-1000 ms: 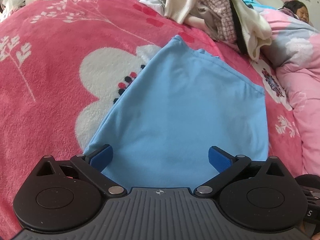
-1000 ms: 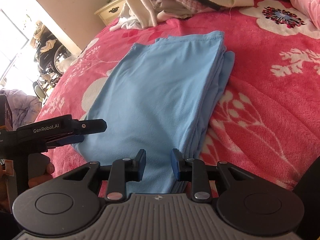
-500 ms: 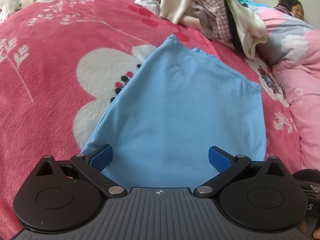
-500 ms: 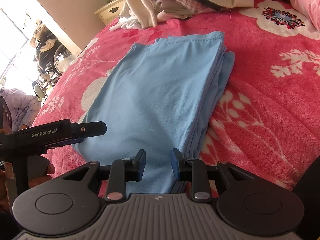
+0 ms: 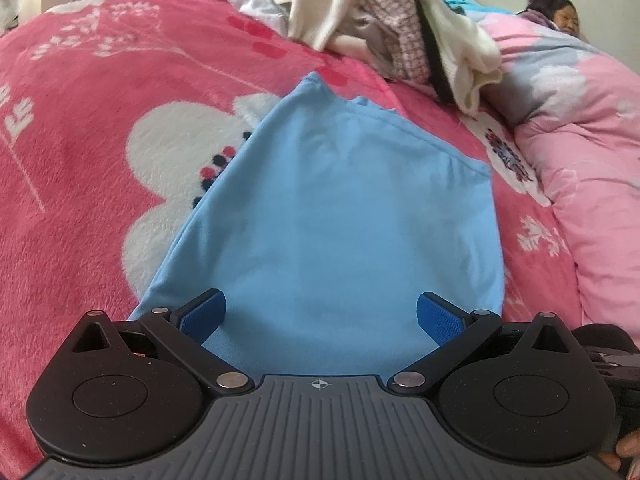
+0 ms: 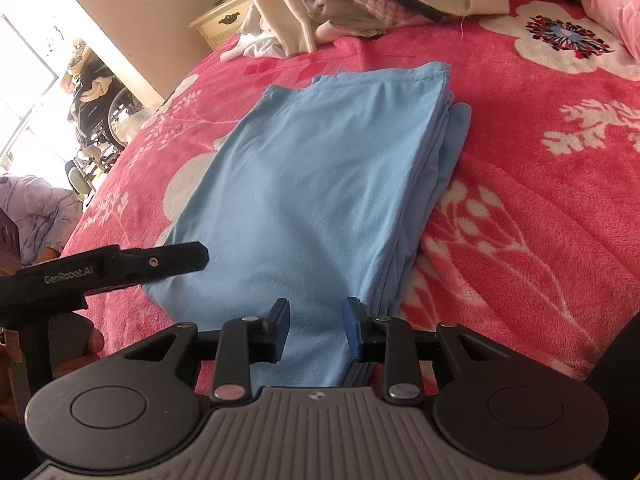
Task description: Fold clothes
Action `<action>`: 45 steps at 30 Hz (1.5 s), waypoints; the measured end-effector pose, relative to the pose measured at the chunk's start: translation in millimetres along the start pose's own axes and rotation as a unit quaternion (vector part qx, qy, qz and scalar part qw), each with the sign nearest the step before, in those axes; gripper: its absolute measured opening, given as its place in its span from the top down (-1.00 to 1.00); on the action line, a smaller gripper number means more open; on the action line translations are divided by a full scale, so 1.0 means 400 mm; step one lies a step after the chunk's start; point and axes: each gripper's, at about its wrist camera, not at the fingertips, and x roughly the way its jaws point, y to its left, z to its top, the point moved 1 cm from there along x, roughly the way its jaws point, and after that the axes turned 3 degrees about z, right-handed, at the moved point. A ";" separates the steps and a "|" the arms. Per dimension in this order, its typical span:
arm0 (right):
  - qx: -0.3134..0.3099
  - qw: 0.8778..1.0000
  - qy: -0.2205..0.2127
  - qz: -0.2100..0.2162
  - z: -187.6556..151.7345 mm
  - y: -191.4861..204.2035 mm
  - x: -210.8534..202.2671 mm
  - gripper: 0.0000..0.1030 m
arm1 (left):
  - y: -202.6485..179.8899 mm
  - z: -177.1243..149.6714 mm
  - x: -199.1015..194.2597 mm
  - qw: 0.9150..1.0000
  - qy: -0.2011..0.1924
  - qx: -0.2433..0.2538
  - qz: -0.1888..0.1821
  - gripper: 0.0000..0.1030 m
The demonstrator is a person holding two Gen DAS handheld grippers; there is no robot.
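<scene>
1. Light-blue garment [image 6: 320,184] lies flat in a long strip on the pink floral blanket [image 6: 520,216], layered edges stacked along its right side.
2. Left gripper [image 5: 320,316] spread wide over the near end; right gripper [image 6: 316,328] part-open over the same hem, gripping nothing.
3. If we fold again, we pinch every layer.

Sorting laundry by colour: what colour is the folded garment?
Plain light blue folded garment, clearest in the right wrist view.

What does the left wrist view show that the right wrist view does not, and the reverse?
Only the left wrist view shows a person lying under a pink quilt. Only the right wrist view shows a cream nightstand, a wheelchair, the left gripper from the side, and the stacked edges of the fold. Both show the folded blue garment, the pink floral blanket and the unfolded clothes pile.
</scene>
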 end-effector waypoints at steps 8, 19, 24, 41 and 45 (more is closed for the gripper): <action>-0.002 1.000 0.001 0.000 0.000 0.003 0.001 0.32 | 0.004 0.014 -0.042 0.999 -0.047 0.018 0.012 -1.00; -0.007 1.000 0.001 -0.001 -0.001 0.008 0.001 0.31 | -0.020 0.007 -0.046 0.996 -0.059 0.057 0.034 -1.00; -0.009 1.000 0.001 -0.001 0.000 0.009 0.001 0.31 | -0.025 -0.001 -0.045 0.995 -0.055 0.072 0.040 -1.00; -0.012 1.000 0.003 0.001 0.008 -0.001 0.005 0.31 | -0.011 -0.004 -0.053 0.994 -0.074 0.061 0.044 -0.99; -0.015 1.000 0.003 0.001 0.010 -0.004 0.006 0.31 | -0.013 -0.005 -0.055 0.995 -0.072 0.062 0.042 -0.99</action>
